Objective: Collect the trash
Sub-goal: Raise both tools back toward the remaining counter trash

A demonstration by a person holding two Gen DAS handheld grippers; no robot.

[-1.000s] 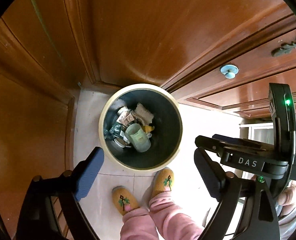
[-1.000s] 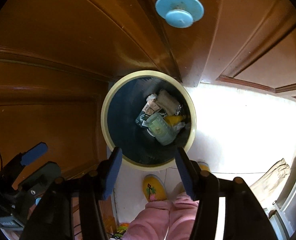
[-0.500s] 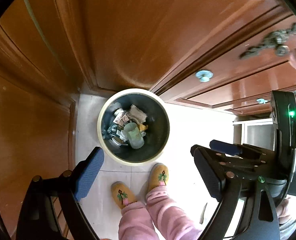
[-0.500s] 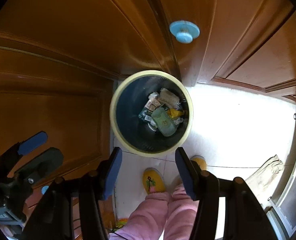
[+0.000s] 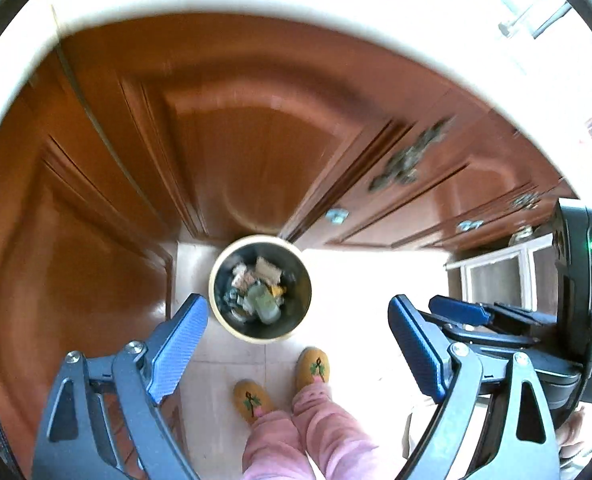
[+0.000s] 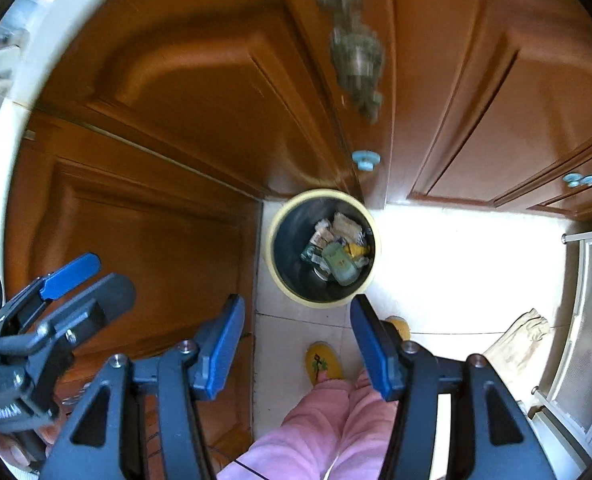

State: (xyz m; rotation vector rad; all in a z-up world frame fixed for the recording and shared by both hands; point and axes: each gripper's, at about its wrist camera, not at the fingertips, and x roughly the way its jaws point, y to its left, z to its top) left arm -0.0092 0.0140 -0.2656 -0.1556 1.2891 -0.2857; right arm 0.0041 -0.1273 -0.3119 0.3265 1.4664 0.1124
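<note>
both grippers have risen well clear of the trash bin (image 5: 220, 308), which now looks smaller, on the floor against the cabinet doors (image 5: 232, 152). left gripper (image 5: 296, 344) and right gripper (image 6: 296, 340) gape wide, empty. bin lies straight ahead below both, collected trash (image 6: 338, 252) inside; neither arm evidently nearer.

Glossy varnished wood cabinet doors (image 6: 184, 92); smooth pale floor tiles (image 6: 456, 264); bin (image 6: 274, 258) holding crumpled paper trash (image 6: 336, 248).
</note>
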